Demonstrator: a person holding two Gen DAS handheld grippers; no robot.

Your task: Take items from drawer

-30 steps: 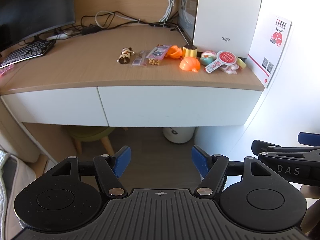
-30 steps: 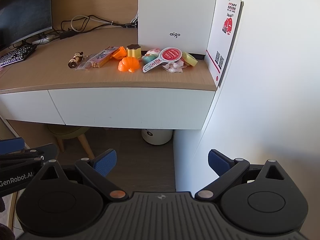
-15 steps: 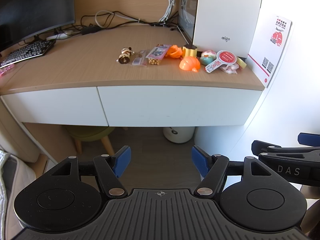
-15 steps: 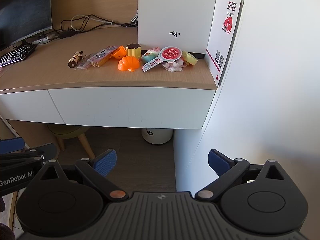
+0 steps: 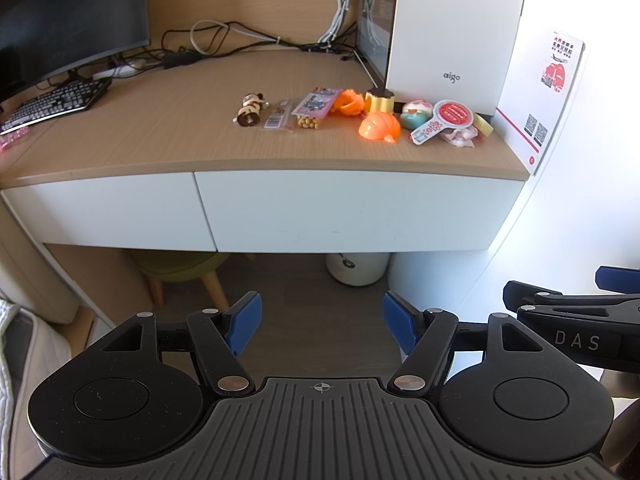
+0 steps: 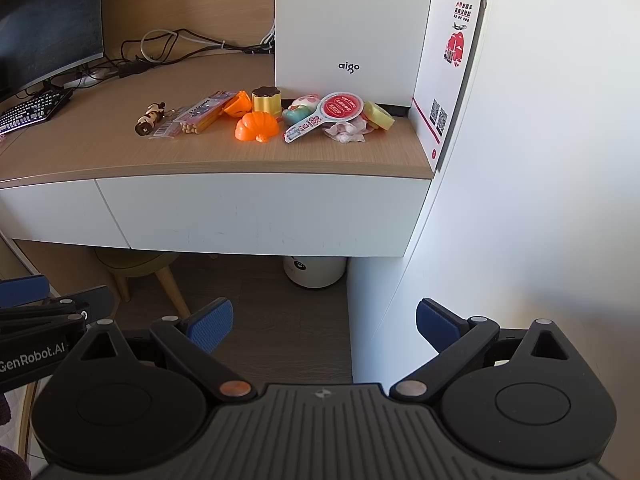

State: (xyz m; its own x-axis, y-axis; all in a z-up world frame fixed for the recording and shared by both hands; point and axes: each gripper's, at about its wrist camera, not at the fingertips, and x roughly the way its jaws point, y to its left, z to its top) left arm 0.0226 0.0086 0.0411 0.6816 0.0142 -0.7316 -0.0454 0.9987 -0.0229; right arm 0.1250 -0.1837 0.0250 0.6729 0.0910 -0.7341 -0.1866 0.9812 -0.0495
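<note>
Both hand-held grippers, left and right, wide apart, empty, well before closed drawer.

monitor, keyboard, white bin, green stool under desk

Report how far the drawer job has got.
Possibly done: toys and snack packets, like the orange toy, sit on the desktop; their origin is not visible. In hand: nothing; left hand-held gripper and right hand-held gripper are open and empty. Both drawers are shut.
</note>
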